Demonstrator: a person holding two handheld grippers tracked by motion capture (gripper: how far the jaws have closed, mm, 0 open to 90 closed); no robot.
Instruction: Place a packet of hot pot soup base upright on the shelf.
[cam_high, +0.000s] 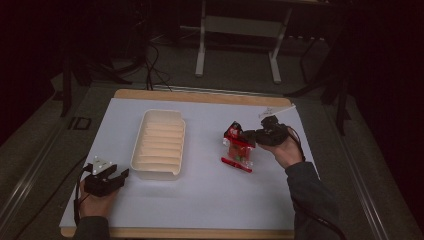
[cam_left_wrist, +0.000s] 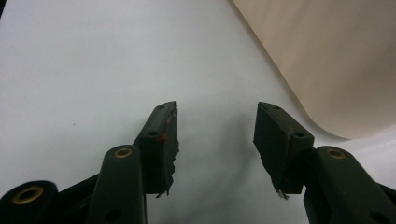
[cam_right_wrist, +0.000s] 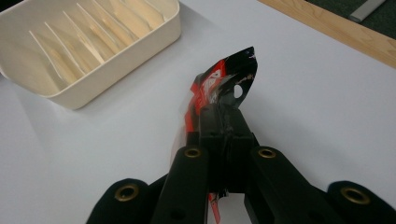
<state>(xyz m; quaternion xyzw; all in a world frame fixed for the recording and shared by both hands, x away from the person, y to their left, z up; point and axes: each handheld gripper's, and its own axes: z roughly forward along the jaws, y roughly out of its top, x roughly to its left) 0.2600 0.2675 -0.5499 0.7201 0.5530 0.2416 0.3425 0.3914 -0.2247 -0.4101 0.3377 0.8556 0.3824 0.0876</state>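
Packet (cam_high: 238, 148), glossy red, perhaps sweets, pinched in right gripper (cam_high: 248, 136) at frame centre-right, ribbed cream tray (cam_high: 159, 144) centre-left, left gripper (cam_high: 121, 175) agape, empty, lower left.

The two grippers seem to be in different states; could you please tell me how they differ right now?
The left gripper has its jaws spread apart with nothing between them, while the right gripper is clamped shut on the top edge of a red packet. The left gripper sits low near the corner of the cream tray; the right gripper is well to the right of that tray. Both are black, hand-held and two-jawed.
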